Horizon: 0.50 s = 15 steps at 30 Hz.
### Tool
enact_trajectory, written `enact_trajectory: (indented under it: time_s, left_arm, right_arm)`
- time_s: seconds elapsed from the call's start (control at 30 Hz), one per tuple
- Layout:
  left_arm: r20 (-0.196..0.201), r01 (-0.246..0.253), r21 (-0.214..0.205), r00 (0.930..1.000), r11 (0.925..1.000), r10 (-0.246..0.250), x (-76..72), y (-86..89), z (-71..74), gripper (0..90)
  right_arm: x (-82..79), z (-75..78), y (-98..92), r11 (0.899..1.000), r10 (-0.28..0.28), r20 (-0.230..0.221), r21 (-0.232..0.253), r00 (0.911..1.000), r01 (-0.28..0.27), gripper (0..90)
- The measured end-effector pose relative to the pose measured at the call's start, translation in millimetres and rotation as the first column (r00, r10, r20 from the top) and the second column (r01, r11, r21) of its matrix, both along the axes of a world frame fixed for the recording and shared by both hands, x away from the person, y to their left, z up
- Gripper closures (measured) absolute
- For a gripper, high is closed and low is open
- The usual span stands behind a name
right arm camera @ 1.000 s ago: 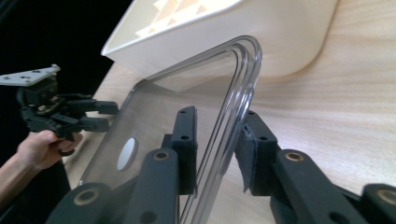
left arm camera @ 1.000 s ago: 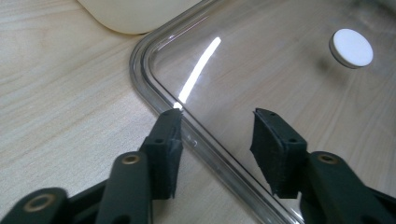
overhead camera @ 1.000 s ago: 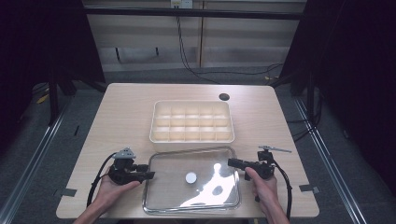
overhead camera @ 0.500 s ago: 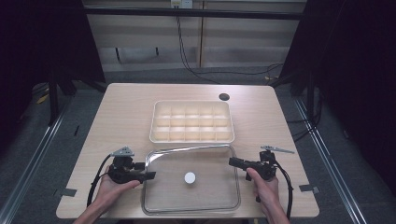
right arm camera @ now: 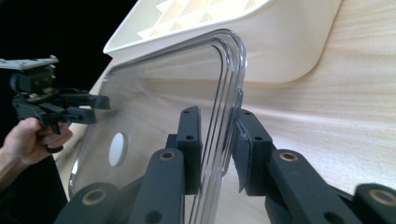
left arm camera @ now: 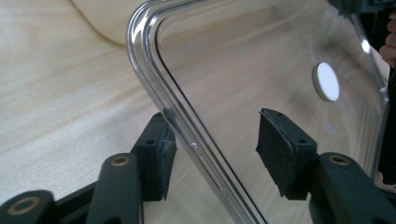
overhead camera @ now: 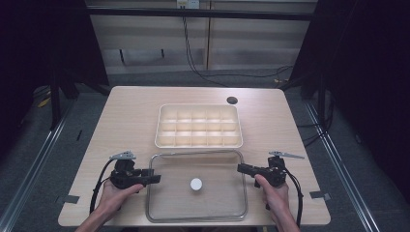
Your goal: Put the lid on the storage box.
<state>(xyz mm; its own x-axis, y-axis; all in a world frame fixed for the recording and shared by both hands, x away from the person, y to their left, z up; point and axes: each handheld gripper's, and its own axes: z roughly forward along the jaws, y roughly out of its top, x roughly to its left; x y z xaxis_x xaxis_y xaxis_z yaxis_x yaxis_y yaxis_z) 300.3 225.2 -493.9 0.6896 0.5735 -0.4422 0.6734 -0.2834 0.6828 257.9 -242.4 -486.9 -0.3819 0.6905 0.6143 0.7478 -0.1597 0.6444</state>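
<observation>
A clear plastic lid (overhead camera: 212, 203) lies flat on the wooden table's front, with a white disc (overhead camera: 196, 183) at its centre. My left gripper (overhead camera: 155, 179) sits at the lid's left edge. In the left gripper view its jaws (left arm camera: 215, 140) straddle the lid's rim (left arm camera: 154, 79). They have just been closing, and the right pad (left arm camera: 280, 149) still stands clear of the rim. My right gripper (overhead camera: 241, 167) is at the lid's right edge. In the right gripper view it (right arm camera: 219, 140) is shut on the rim, a pad (right arm camera: 191, 144) on each side.
A cream compartment tray (overhead camera: 159, 140) stands just behind the lid, its compartments bare. A dark round hole (overhead camera: 232, 100) marks the table's far right. Bare wood lies left and right of the tray. Cables trail from both grippers toward the front edge.
A bright glare patch on the lid one second ago is gone. Both hands and the lid keep their places.
</observation>
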Motion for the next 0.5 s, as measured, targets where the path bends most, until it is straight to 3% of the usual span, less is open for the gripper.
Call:
enact_trajectory:
  time_s: [0.2,0.5]
  left_arm:
    - [0.023,0.003,0.005,0.9997,1.0000,-0.003,-3.4,-0.6,5.7,49.8]
    - [0.051,0.010,0.009,0.9986,0.9999,-0.011,-4.3,-0.7,11.7,51.6]
  right_arm:
    - [0.2,-0.2,0.6,1.000,-0.006,-0.006,-0.014,1.0000,0.006,73.8]
    - [-0.4,3.1,2.2,0.999,-0.010,0.024,-0.050,0.9997,0.011,72.3]
